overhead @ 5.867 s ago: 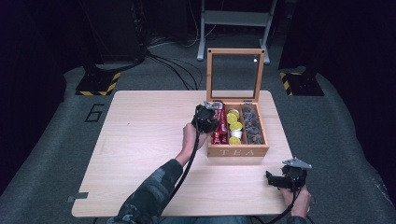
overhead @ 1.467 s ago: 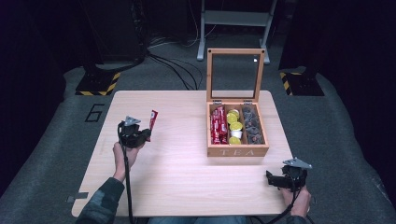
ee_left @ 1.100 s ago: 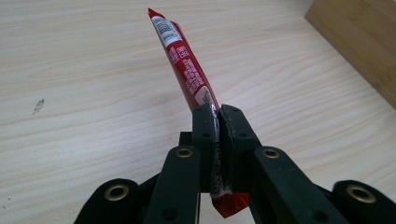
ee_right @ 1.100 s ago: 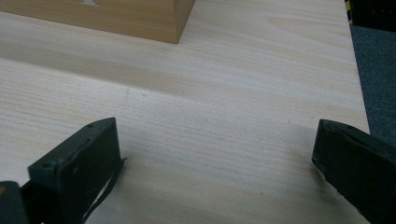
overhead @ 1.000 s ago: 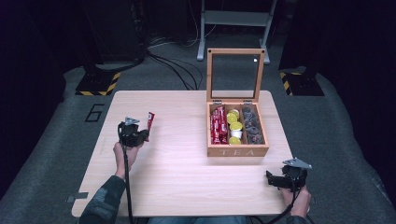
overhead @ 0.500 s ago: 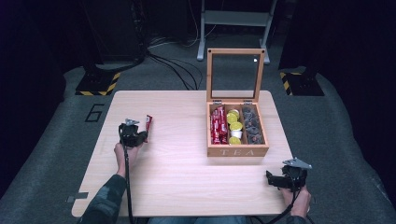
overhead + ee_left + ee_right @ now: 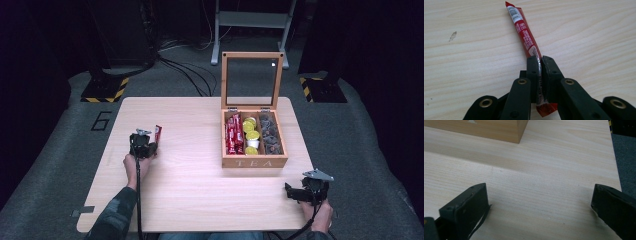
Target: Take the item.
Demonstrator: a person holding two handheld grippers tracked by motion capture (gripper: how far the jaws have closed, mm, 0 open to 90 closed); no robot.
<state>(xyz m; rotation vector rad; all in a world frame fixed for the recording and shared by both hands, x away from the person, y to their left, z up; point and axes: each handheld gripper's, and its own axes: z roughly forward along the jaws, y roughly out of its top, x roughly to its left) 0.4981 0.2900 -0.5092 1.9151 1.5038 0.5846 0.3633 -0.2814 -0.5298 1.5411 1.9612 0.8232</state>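
We observe the left gripper (image 7: pixel 540 75) pinching a red sachet stick (image 7: pixel 525 37) between its two black jaws; the jaws are pressed together on the lower part of the stick, whose crimped bottom end protrudes below them; the upper part, with white print and a barcode, extends away from the jaws over the pale wooden table (image 7: pixel 599 37). From the high view we locate the left gripper (image 7: pixel 144 145) on the left side of the table (image 7: pixel 190 190), held by the person's left hand (image 7: pixel 134 166); the red sachet stick (image 7: pixel 158 134) projects from it toward the far edge; whether the stick touches the tabletop, we cannot tell.

We find the right gripper (image 7: pixel 539 212) with its jaws spread wide, nothing between them; bare tabletop (image 7: pixel 549 182) lies beneath, and a corner of a wooden box (image 7: pixel 499 130) shows at the top. In the high view the right gripper (image 7: pixel 305 191) sits near the front right corner of the table, held by the right hand (image 7: pixel 318 216).

The wooden tea box (image 7: pixel 255 161), marked TEA on its front wall, stands on the right half of the table, well apart from both grippers; its glass-paned lid (image 7: pixel 252 80) stands upright and open; the compartments hold red sachets (image 7: pixel 233 134), yellow-topped capsules (image 7: pixel 251 134) and dark capsules (image 7: pixel 270 136).
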